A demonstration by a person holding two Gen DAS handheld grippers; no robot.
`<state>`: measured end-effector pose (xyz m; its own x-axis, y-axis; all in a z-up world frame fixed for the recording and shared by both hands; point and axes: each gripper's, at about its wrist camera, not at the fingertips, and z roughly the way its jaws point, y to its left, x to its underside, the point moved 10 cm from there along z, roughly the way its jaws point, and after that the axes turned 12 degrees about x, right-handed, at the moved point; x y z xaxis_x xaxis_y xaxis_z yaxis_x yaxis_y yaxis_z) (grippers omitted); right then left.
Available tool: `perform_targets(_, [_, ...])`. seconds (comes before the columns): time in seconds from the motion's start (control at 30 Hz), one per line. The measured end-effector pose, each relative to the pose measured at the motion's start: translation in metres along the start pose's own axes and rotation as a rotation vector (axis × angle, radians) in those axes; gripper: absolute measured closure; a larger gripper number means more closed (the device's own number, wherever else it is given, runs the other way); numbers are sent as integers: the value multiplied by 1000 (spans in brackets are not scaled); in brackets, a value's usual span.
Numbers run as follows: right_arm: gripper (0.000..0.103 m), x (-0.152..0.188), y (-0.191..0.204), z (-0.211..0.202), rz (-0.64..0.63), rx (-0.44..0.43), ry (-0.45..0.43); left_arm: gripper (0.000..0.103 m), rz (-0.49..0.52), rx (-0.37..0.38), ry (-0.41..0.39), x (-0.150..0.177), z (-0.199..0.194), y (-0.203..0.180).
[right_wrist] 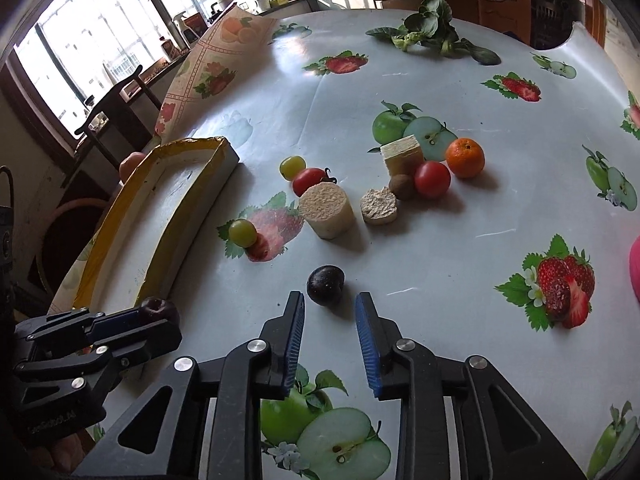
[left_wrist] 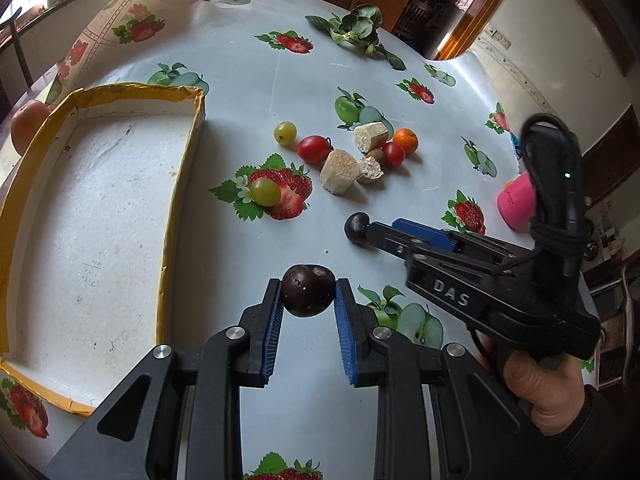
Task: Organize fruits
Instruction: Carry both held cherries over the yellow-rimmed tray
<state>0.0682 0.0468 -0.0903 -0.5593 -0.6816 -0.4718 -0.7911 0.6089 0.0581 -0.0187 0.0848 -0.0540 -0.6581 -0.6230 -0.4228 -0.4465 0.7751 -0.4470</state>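
Fruits sit at both my grippers: my left gripper [left_wrist: 308, 292] pinches a dark plum [left_wrist: 307, 290] above the bench [left_wrist: 248, 80], while my right gripper [right_wrist: 330, 308] stands narrowly parted, pads off a second dark plum [right_wrist: 325, 285] lying just ahead of its tips. Bare cloth surrounds that plum. Left of it runs the yellow rim of the empty tray [left_wrist: 182, 184]. Farther on lie two green grapes [right_wrist: 242, 233], cherry tomatoes [right_wrist: 432, 179], pale cut chunks [right_wrist: 327, 210] and a tangerine [right_wrist: 465, 157]; leafy greens [right_wrist: 430, 28] rest near the far edge.
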Motion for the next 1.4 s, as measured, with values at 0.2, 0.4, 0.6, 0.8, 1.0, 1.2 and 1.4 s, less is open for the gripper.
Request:
perform_targets(0.2, [82,-1,12,27,-6,31,46,80,-8,-2,-14,-1,-11,7])
perform_targets(0.4, [84,-6,19,7,-12,18,10,80,-24,-6,-25,-3,-19,18])
perform_targets(0.6, [84,-11,40,-19,-28,-17,-23,80,-25,-5,-31,-1,-27,26])
perform_targets(0.8, [84,-5,66,-39,-45,-61,-41,80,-24,-15,-43,2,-42,37])
perform_targets(1.0, [84,4,103,-49,-88,-106,-42,80,-56,-42,-57,7,-58,65])
perform_targets(1.2, [84,15,139,-48,-130,-141,-24,80,-96,-66,-70,13,-71,94])
perform_targets(1.4, [84,22,170,-49,-176,-167,-13,80,-128,-86,-75,18,-79,118])
